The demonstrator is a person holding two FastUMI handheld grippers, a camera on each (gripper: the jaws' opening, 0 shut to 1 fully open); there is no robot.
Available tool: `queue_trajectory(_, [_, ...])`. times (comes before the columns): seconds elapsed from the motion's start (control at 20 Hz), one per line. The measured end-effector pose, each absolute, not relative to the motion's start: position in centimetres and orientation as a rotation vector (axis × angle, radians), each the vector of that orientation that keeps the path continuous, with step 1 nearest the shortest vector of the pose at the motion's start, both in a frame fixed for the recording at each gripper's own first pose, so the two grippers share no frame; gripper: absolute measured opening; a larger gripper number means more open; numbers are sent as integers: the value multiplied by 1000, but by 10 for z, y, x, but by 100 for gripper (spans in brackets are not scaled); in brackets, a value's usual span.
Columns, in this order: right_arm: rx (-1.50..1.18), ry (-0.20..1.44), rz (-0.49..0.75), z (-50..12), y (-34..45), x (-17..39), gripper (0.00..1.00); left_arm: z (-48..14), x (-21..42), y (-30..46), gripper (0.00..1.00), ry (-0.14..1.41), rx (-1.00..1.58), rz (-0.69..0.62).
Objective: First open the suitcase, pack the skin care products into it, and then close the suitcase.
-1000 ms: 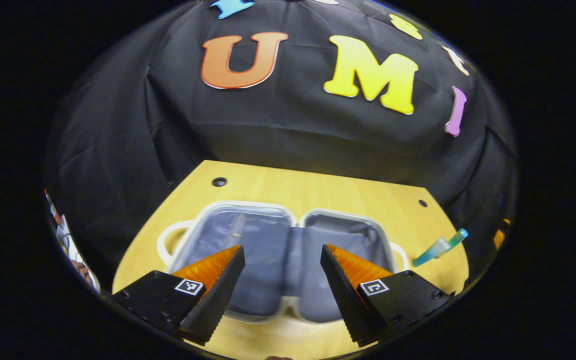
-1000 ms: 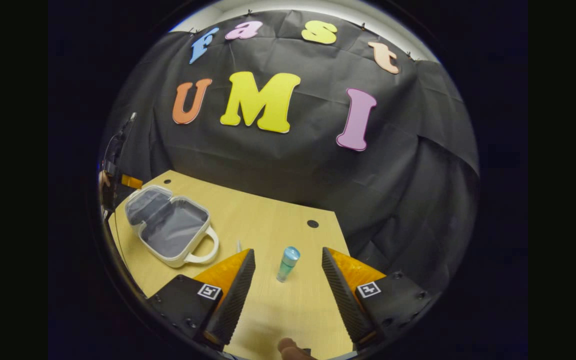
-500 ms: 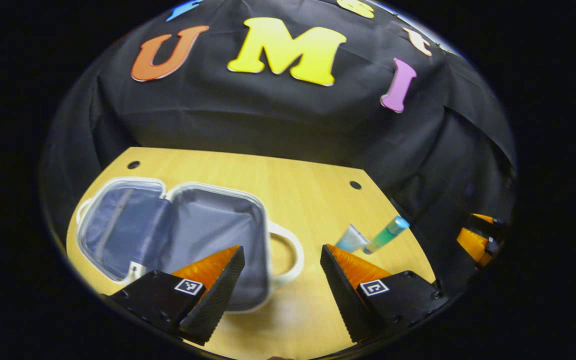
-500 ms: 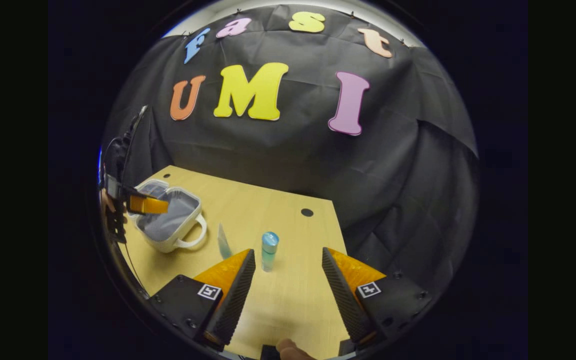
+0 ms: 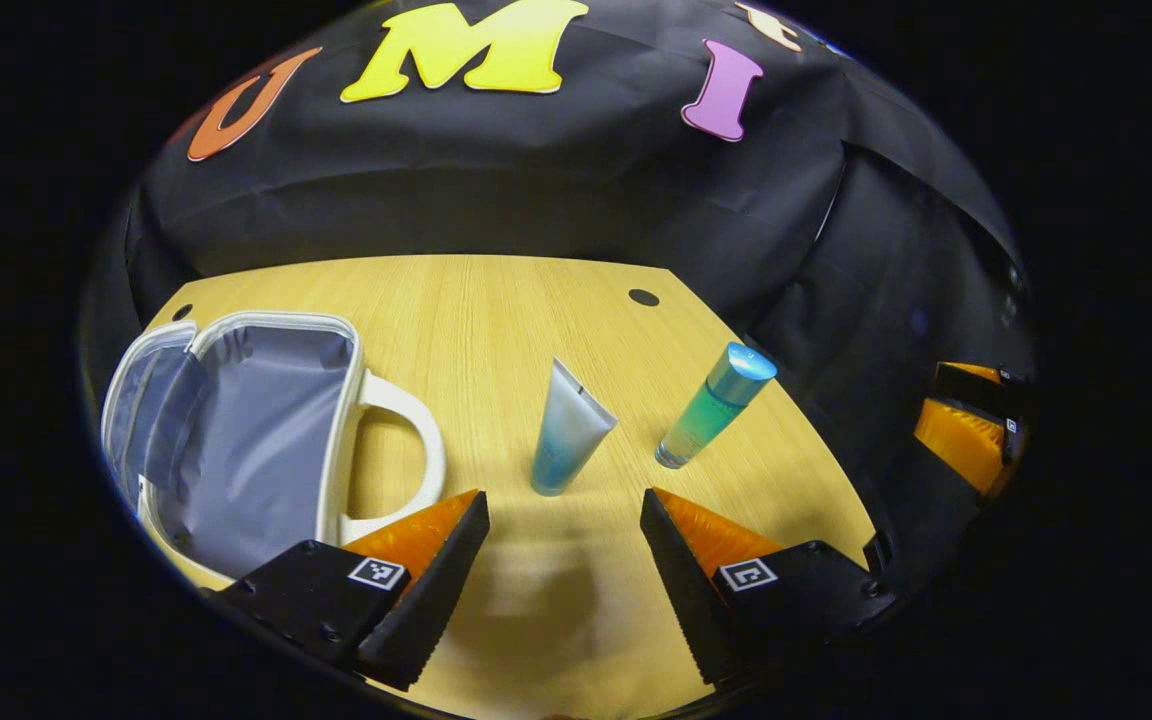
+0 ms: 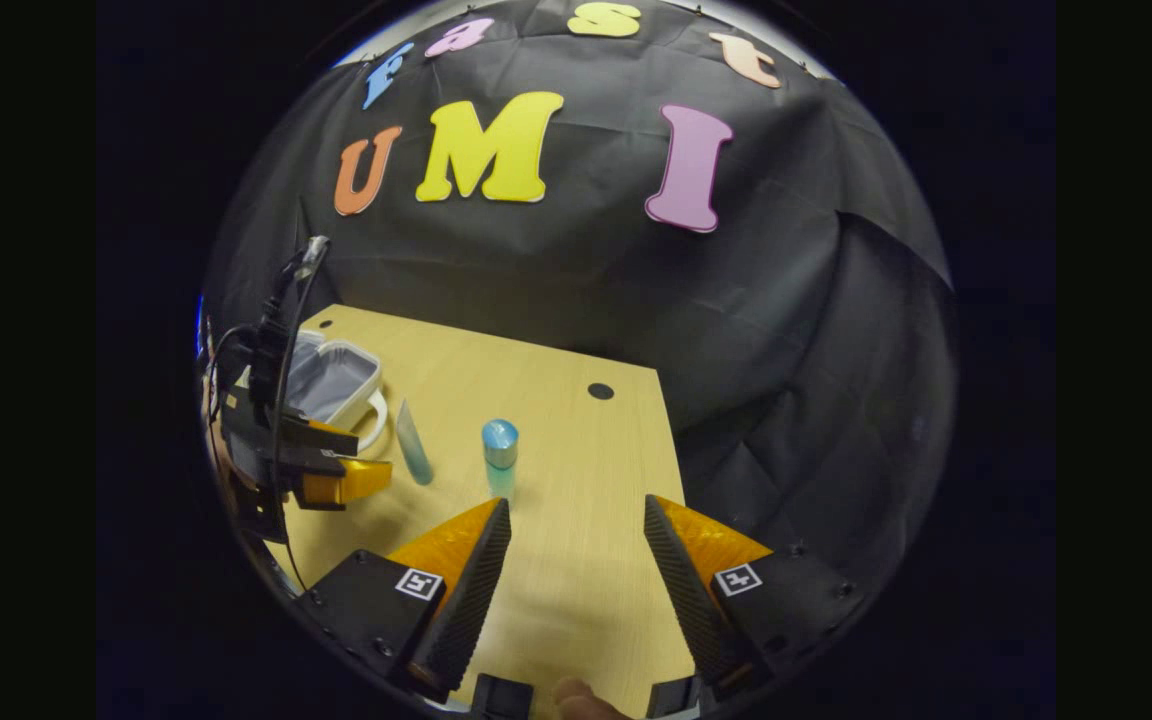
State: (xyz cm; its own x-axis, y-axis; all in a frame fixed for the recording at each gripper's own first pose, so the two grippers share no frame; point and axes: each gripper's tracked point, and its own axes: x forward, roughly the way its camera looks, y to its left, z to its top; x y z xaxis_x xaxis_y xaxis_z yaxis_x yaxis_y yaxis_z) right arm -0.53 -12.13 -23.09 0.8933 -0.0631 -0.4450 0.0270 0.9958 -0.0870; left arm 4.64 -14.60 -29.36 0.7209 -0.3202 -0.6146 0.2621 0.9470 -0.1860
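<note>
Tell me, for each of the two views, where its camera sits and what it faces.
Left gripper view: rides the left gripper, jaws open, facing the tube and bottle, open suitcase at the view's left edge, the other gripper far right.
Right gripper view: rides the right gripper, jaws open, facing the table; a fingertip at the bottom edge.
Shared: tube, bottle, suitcase, table, each other's gripper.

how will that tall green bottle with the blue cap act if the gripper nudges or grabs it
The tall green translucent bottle with the blue cap stands upright on a narrow base on the wooden table, so a nudge high up would probably tip it. Being round, it would likely roll once down. Its smooth, glossy body may slip between the fingers; it looks rigid rather than squashy.
</note>
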Motion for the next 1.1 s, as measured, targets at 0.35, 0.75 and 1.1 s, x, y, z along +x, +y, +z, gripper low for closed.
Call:
queue_trajectory(0.35, [-95,497,11,-273,-119,37,80,-330,103,-154,94,601,-15,-169])
queue_trajectory(0.75, [-108,501,52,-294,-121,62,80,-340,126,-156,50,529,-19,-122])
queue_trajectory(1.1, [-76,478,149,-287,-80,70,79,-314,103,-145,38,571,-41,-151])
